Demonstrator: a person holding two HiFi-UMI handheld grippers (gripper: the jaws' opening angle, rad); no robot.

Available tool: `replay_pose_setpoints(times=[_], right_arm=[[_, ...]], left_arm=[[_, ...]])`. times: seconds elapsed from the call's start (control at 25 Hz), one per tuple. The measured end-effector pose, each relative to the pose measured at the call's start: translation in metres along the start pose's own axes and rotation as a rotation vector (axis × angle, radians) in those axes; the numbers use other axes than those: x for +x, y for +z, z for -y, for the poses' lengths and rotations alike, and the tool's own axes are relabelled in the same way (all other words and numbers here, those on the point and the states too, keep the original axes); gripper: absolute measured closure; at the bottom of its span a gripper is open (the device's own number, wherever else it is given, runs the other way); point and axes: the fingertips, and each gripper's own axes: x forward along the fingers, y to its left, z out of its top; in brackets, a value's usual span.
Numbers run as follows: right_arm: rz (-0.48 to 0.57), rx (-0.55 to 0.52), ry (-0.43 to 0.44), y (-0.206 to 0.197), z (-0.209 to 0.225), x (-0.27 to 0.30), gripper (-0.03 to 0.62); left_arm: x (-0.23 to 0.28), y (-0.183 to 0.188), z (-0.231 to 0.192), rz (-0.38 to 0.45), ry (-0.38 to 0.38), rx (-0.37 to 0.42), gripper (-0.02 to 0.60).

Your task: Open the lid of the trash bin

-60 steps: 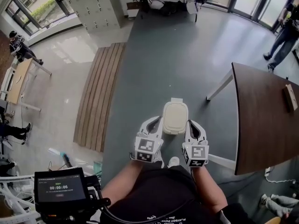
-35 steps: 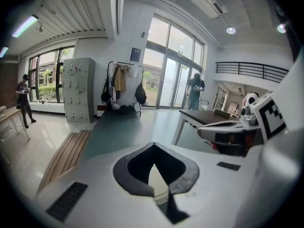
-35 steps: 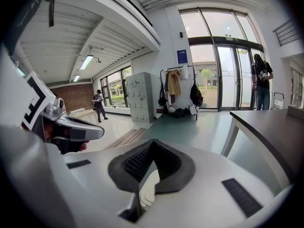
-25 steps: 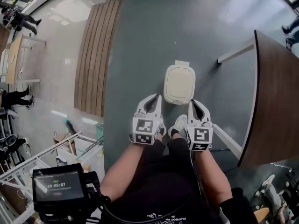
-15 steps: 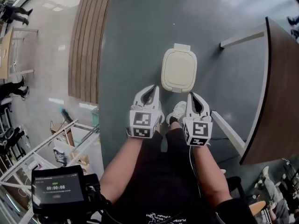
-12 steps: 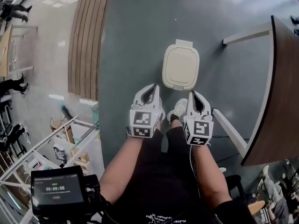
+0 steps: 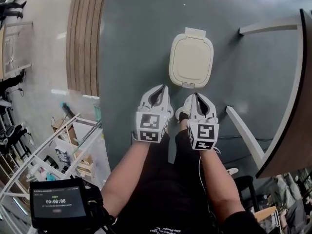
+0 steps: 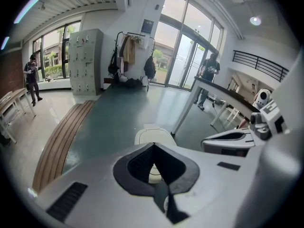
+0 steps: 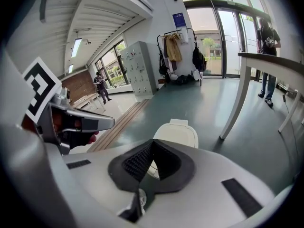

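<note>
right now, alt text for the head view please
A cream trash bin, its lid shut, stands on the grey floor. Just short of it the left claw and right claw hover side by side, both shut and empty.

Timer reading 00:00:08 on the black device screen [image 7: 57,205], shirt print [image 7: 163,229] too cropped to read

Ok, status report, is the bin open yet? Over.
Left gripper shut, empty. Right gripper shut, empty. Bin lid closed, untouched, just ahead. Nothing in the way.
</note>
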Motion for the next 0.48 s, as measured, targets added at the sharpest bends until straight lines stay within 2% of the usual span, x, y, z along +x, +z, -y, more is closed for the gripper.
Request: replay_pose_setpoints(times=[0.24, 0.48], right_arm=[[-0.033, 0.004, 0.009, -0.012, -0.004, 0.003, 0.594], [-0.071, 0.064, -0.015, -0.028, 0.005, 0.004, 0.594]], left_arm=[[0.000, -0.002, 0.002, -0.010, 0.003, 0.031, 0.584], [-0.002, -0.016, 0.009, -0.048, -0.037, 0.041, 0.584]])
